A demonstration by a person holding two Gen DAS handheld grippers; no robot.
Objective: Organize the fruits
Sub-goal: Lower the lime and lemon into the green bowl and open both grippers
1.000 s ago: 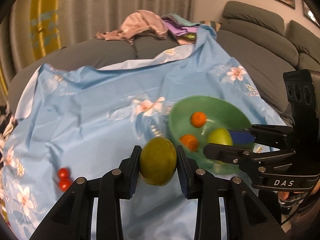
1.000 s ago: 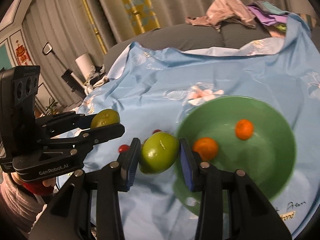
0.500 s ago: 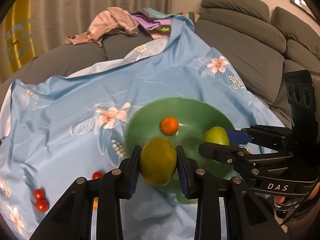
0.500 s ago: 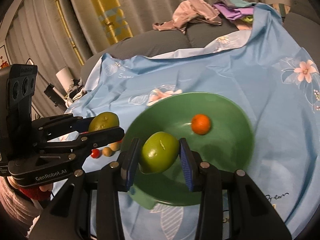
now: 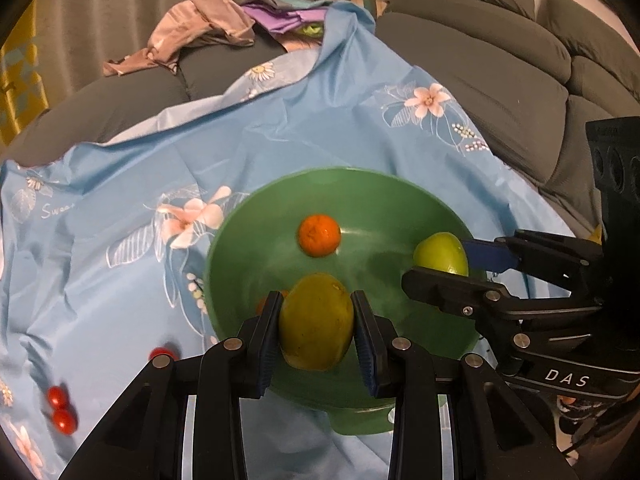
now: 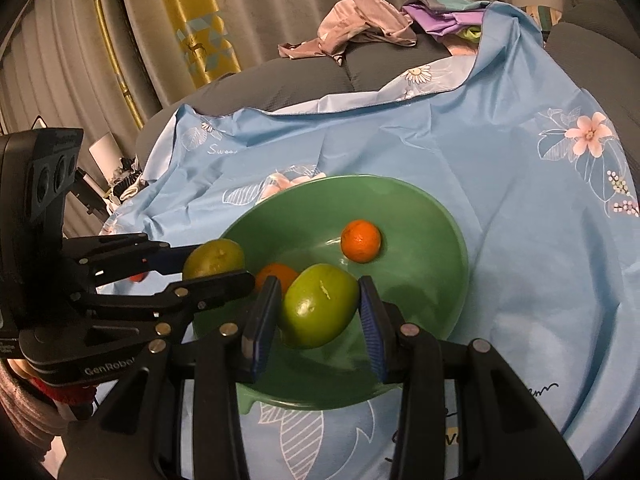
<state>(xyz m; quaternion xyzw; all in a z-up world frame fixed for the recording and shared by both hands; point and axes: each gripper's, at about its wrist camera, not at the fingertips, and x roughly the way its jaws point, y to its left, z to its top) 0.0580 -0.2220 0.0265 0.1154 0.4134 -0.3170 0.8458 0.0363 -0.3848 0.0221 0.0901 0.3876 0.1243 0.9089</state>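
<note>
Over the green bowl (image 5: 400, 192) you now have both fruits, which a second ago hung short of its rim above the blue cloth (image 5: 120, 280), so only the drop remains. Your left gripper (image 5: 316, 332) is clenched on the yellow-green fruit (image 5: 316, 324); your right gripper (image 6: 318, 316) grasps the green fruit (image 6: 320, 304), both levelled above two oranges.

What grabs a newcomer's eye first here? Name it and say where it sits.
The wide green plastic bowl in the middle of the flowered light-blue cloth stands out first, with a small orange tangerine lying inside. Over it, the left gripper has its jaws shut on a yellow-green round fruit, and beside it the right gripper clamps a brighter green round fruit.
</note>
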